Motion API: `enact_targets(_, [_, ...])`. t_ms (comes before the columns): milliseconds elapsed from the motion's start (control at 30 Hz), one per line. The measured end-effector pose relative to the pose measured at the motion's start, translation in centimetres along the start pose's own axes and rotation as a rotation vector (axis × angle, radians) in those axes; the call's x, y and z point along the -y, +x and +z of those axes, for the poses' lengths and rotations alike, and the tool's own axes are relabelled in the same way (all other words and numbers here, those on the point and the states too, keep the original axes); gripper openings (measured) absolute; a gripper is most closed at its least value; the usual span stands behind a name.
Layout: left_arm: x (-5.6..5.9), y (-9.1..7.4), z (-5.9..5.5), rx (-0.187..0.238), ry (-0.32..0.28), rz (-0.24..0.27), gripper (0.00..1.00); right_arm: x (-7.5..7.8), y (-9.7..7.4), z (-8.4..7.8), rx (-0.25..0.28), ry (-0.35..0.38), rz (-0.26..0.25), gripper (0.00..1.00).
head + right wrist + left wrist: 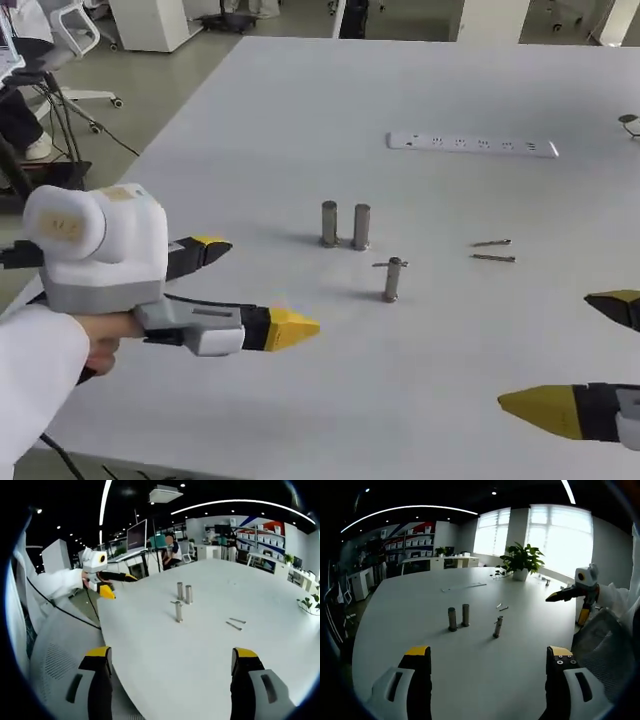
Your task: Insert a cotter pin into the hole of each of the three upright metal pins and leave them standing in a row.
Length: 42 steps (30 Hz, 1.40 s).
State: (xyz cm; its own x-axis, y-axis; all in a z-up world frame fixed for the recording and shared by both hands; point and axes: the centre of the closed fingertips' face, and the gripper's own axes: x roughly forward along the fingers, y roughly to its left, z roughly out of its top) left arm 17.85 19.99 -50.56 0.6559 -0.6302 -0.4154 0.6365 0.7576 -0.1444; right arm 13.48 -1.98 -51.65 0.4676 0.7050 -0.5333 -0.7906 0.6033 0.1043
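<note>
- The left gripper [252, 287], white-bodied with black jaws tipped in yellow, is held by a hand [103, 343] in a white sleeve at the near left of the flat white table [250, 120]. Its jaws are spread wide and hold nothing.
- The right gripper [578, 356] reaches in at the near right edge of the head view, above the table. Its yellow-tipped jaws are also spread wide, with nothing between them.
- Two bare grey cylindrical metal pins [329, 223] stand upright just beside each other near the middle of the table.
- A third grey metal pin [391, 284] stands upright near that pair, a little closer to the person and to the right.
- A thin metal cotter pin [389, 264] sits crosswise through the top of the third pin and sticks out on both sides.
- Two loose thin metal cotter pins [494, 258] lie flat on the table to the right of the standing pins, close together and roughly parallel.
- Both grippers are well apart from the pins, one on each side.
- A long white power strip [472, 144] lies farther back on the table.
- In the left gripper view, the three pins stand ahead, between that gripper's own jaws.
</note>
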Motion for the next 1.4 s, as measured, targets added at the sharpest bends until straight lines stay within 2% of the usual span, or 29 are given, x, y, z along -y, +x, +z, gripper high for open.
enact_targets(133, [-1.3,1.3,1.1,0.017,-0.017,0.003,0.94,0.1,0.2,-0.5,-0.018,0.003,0.004,0.98])
enact_targets(200, [-2.4,2.2,1.5,0.016,-0.025,0.030,0.92,0.5,0.2,-0.7,-0.026,0.009,-0.004,0.98])
enact_targets(333, [-4.1,4.1,2.6,0.044,-0.040,0.067,0.85,0.8,0.2,-0.8,-0.017,0.033,-0.005,0.98])
enact_targets(500, [-5.8,6.3,3.1,0.030,0.024,0.110,0.76,0.8,0.2,-1.1,-0.011,0.073,-0.001,0.98])
enact_targets(667, [-7.5,8.9,3.4,0.006,0.036,0.129,0.65,1.1,0.1,-1.3,-0.004,0.096,-0.017,0.98])
enact_targets(733, [-7.8,9.9,3.3,-0.011,0.032,0.113,0.61,1.3,0.0,-1.4,-0.002,0.107,-0.023,0.98])
enact_targets(800, [-7.3,10.6,2.8,-0.040,0.008,0.062,0.53,1.2,-0.1,-1.4,0.006,0.117,-0.022,0.97])
enact_targets(833, [-7.5,11.0,2.8,-0.040,0.001,0.057,0.50,1.1,-0.1,-1.4,0.012,0.120,-0.016,0.96])
enact_targets(1067, [-8.7,12.8,1.9,-0.087,0.034,0.067,0.43,0.7,0.1,-2.0,0.005,0.137,-0.006,0.95])
enact_targets(1133, [-8.9,13.1,1.6,-0.108,0.044,0.064,0.37,0.7,0.1,-1.9,0.010,0.141,-0.008,0.94])
enact_targets(1200, [-9.5,13.3,1.5,-0.117,0.077,0.088,0.27,0.7,0.0,-1.9,0.013,0.143,-0.012,0.94])
enact_targets(1267, [-9.5,13.6,1.4,-0.125,0.080,0.080,0.24,0.8,0.0,-1.8,0.015,0.143,-0.013,0.94])
enact_targets(1400, [-9.0,14.2,1.2,-0.141,0.100,0.051,0.24,1.0,0.0,-1.9,0.013,0.149,-0.016,0.94])
